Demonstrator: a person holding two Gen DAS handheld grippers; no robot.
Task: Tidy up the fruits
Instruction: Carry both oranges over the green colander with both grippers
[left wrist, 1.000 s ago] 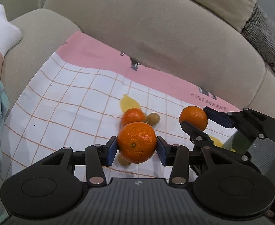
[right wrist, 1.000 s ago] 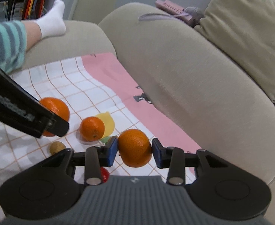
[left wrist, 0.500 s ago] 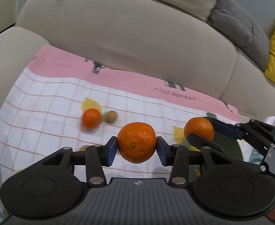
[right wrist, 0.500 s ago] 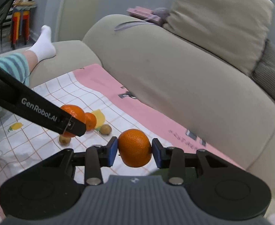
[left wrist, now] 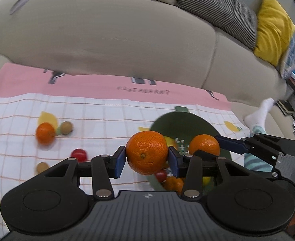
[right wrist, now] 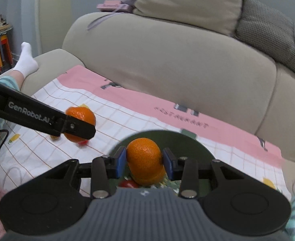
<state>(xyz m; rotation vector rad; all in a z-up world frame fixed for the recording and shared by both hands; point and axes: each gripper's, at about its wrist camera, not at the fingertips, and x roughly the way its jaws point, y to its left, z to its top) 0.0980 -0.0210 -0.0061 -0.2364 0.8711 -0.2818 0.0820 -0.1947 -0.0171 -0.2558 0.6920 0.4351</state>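
My left gripper (left wrist: pixel 146 158) is shut on a large orange (left wrist: pixel 146 150), held above the checked cloth (left wrist: pixel 99 116) at the left rim of a green bowl (left wrist: pixel 179 120). In the right wrist view that left gripper (right wrist: pixel 79 125) and its orange (right wrist: pixel 81 116) hang over the cloth, left of the bowl. My right gripper (right wrist: pixel 144 160) is shut on a smaller orange (right wrist: pixel 144 156) directly over the green bowl (right wrist: pixel 177 138). From the left wrist, the right gripper (left wrist: pixel 204 149) shows with its orange (left wrist: pixel 204 146) above the bowl. Fruit lies in the bowl, partly hidden.
Loose on the cloth lie an orange (left wrist: pixel 45 133), two small brown fruits (left wrist: pixel 66 128) and a red fruit (left wrist: pixel 79 155). The sofa backrest (left wrist: pixel 111 40) rises behind. A person's socked feet (left wrist: pixel 258 114) (right wrist: pixel 25 60) rest at both ends; a yellow cushion (left wrist: pixel 272 28) sits far right.
Both grippers have swung to the right with their oranges, away from the loose fruit. The green bowl has come into view under them, and both views have rolled level.
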